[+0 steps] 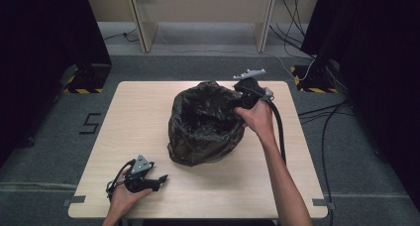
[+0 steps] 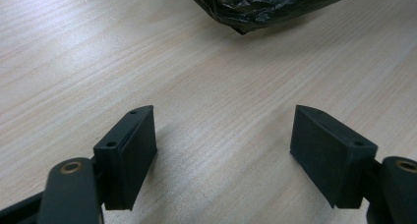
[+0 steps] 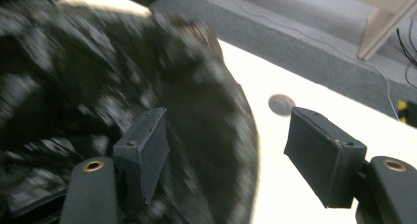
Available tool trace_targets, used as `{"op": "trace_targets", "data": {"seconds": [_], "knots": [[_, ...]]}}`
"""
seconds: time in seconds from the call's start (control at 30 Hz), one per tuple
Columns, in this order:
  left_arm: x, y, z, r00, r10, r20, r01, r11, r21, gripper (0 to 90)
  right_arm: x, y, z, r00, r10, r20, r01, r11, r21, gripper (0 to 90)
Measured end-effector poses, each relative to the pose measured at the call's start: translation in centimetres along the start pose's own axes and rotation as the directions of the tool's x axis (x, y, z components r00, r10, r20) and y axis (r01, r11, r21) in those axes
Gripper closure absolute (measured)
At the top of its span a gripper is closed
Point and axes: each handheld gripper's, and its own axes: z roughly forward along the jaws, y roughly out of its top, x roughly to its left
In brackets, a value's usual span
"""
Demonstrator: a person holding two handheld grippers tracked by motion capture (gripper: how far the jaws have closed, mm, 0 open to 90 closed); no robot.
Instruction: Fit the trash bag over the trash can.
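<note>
A crumpled black plastic bag (image 1: 205, 122) stands open-mouthed in the middle of the light wooden table (image 1: 143, 107). My right gripper (image 1: 236, 98) hovers at the bag's far right rim, jaws wide apart. In the right gripper view, which is blurred, the bag (image 3: 74, 86) bulges under the left jaw and its edge runs between the jaws of the right gripper (image 3: 226, 135) without either pad pressing it. My left gripper (image 1: 159, 180) rests low near the table's front left, open over bare wood (image 2: 223, 130). The bag's bottom edge (image 2: 265, 5) lies well ahead of it.
Black curtains flank the table on both sides. Wooden frame legs (image 1: 138, 23) stand on the grey carpet behind it. Cables (image 1: 322, 122) trail on the floor at the right. A round grommet (image 3: 281, 104) sits in the tabletop near the bag.
</note>
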Motion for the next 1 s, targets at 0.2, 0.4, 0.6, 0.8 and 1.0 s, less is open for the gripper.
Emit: {"op": "trace_targets", "data": {"seconds": [0.2, 0.4, 0.6, 0.8, 1.0], "knots": [[0.0, 0.0, 0.0, 1.0, 0.0, 0.0, 0.0, 1.0, -0.001, 24.5, -0.7, -1.8, 0.6, 0.9999, -0.012, -0.002, 0.012, 0.997, 0.075, 32.3], [0.0, 0.0, 0.0, 1.0, -0.002, 0.0, 0.002, 1.0, -0.003, 24.5, -1.2, -2.7, 1.1, 0.9989, -0.04, 0.025, 0.036, 0.989, 0.142, 32.2], [0.0, 0.0, 0.0, 1.0, -0.001, -0.001, 0.001, 1.0, -0.003, 24.5, -1.1, -2.9, 1.2, 0.9994, -0.034, 0.007, 0.032, 0.993, 0.113, 31.6], [0.0, 0.0, 0.0, 1.0, -0.001, 0.0, 0.001, 1.0, -0.003, 24.5, -1.7, -2.5, -1.0, 0.9986, 0.02, -0.049, -0.022, 0.998, -0.052, 30.8], [0.0, 0.0, 0.0, 1.0, 0.0, -0.001, 0.0, 1.0, -0.003, 24.4, -2.7, -3.0, -3.1, 0.9995, 0.017, -0.025, -0.02, 0.992, -0.125, 30.3]]}}
